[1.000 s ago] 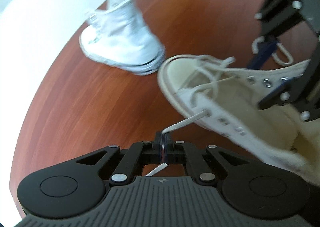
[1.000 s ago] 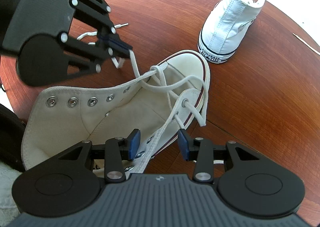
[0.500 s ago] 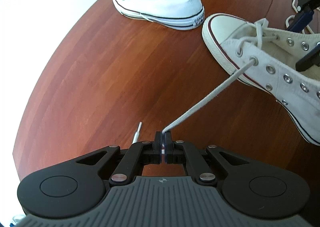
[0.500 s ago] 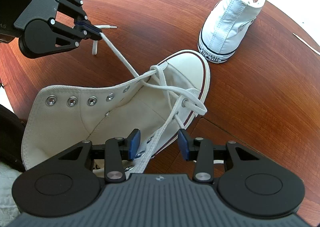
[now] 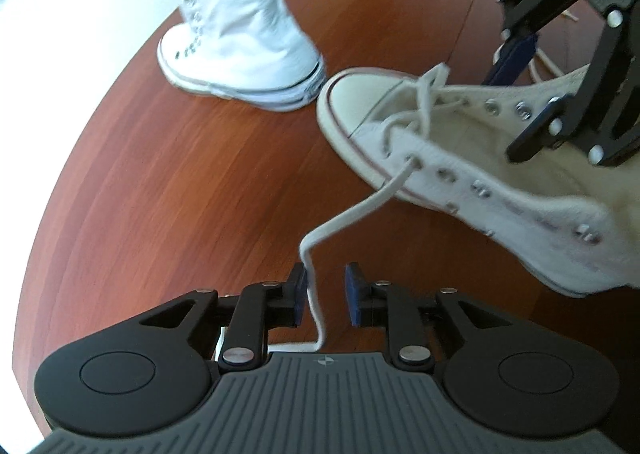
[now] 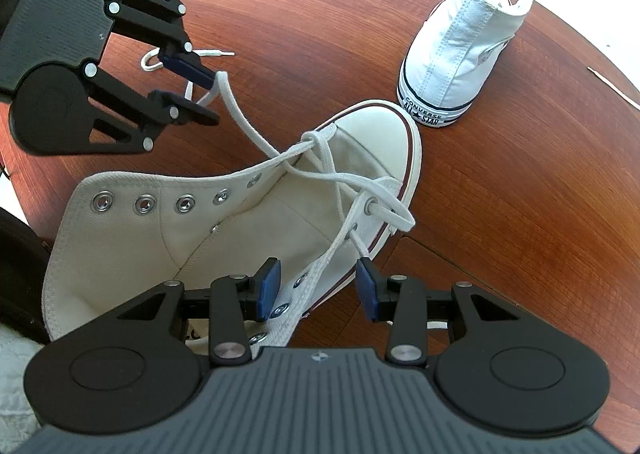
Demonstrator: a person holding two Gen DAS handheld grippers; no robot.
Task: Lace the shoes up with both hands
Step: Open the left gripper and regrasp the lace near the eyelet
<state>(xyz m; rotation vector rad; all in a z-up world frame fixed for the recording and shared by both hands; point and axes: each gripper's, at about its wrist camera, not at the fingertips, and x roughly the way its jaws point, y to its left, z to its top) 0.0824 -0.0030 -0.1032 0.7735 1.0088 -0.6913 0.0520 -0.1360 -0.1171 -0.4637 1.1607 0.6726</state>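
Canvas shoe: the cream high-top (image 6: 224,238) lies on the red-brown wooden bench (image 6: 500,214), toe cap touching or just short of the heel of a second, whiter high-top (image 6: 452,66) standing upright.
Lace: white lace (image 5: 352,218) runs through the lowest eyelets only; upper eyelets are bare, so lacing looks barely begun.
Left gripper (image 5: 326,294): its jaws have just been opening and now stand narrowly apart; the lace end droops between them, brushing one pad at most, no longer pinched.
Right gripper (image 6: 318,290): jaws wide, straddling the near eyelet flap of the cream shoe, pads not pressing it as far as can be seen.
Risk, slack: the freed lace sags, so the tension pulled into the crossing may ease and the lower rows loosen.
Risk, lost end: the tip could drop to the bench and need hunting for; in the right wrist view one end already lies there behind the left gripper.
Risk, shoe shift: nothing clamps the shoe, so a tug on the lace may drag it into the neighbouring shoe.
Risk, snag: loose loops near the toe could catch a pad.
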